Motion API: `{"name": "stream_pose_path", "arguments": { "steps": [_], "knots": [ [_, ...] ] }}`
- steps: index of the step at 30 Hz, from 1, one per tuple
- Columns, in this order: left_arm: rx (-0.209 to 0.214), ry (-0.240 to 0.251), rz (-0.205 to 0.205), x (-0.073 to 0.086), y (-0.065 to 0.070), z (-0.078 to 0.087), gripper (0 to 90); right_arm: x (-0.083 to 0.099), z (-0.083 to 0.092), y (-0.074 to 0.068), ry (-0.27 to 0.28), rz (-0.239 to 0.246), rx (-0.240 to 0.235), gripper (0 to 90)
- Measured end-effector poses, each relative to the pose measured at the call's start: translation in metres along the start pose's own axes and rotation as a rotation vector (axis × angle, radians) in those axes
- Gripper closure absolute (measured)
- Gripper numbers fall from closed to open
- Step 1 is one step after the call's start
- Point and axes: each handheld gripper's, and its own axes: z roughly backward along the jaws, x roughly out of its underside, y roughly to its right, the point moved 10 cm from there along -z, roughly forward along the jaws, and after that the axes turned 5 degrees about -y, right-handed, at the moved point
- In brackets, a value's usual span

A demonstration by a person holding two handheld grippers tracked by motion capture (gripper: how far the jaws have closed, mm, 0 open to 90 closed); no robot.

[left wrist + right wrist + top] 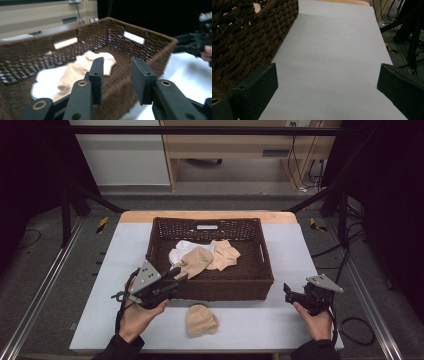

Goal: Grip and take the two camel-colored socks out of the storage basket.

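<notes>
A dark brown woven basket (261, 270) sits in the middle of the table. Inside it lie 1 white sock (181, 249) and 2 tan socks (197, 260), piled together and touching. 1 more tan sock (201, 320) lies crumpled on the table, just in front of the basket.

Dark brown woven basket (215, 287), beige socks (202, 320), white sock (181, 249), pale grey table cover (280, 320), black grippers (176, 277)

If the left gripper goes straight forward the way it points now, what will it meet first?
Probably the beige sock lying in the wicker basket. The left gripper, jaws open, points over the near rim into the basket, though depth is unclear.
</notes>
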Motion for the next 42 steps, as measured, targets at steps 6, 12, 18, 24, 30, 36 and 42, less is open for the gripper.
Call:
{"name": "stream_pose_path", "arguments": {
  "steps": [6,12,18,24,30,36,42],
  "knots": [
    [-0.031,0.009,0.000,-0.023,-0.015,-0.011,62.8,-0.001,0.000,0.000,0.008,0.002,0.000,3.4],
    [-0.051,0.003,0.032,-0.039,-0.028,-0.030,62.2,-0.002,0.000,-0.001,0.016,0.005,-0.005,3.3],
    [-0.074,-0.013,0.036,-0.049,-0.039,-0.053,61.2,-0.002,-0.002,0.000,0.009,0.008,-0.001,3.5],
    [-0.104,-0.050,0.027,-0.052,-0.053,-0.083,60.1,-0.002,-0.002,0.001,0.012,0.003,0.002,3.6],
    [-0.142,-0.082,0.027,-0.045,-0.072,-0.101,58.0,-0.002,-0.002,0.002,0.014,0.000,0.005,3.6],
    [-0.187,-0.155,0.043,-0.023,-0.093,-0.120,54.8,-0.002,-0.003,0.002,0.015,0.002,0.009,3.6],
    [-0.200,-0.208,0.050,-0.003,-0.101,-0.133,51.0,-0.002,-0.003,0.002,0.014,0.002,0.010,3.6]
  ]
}}
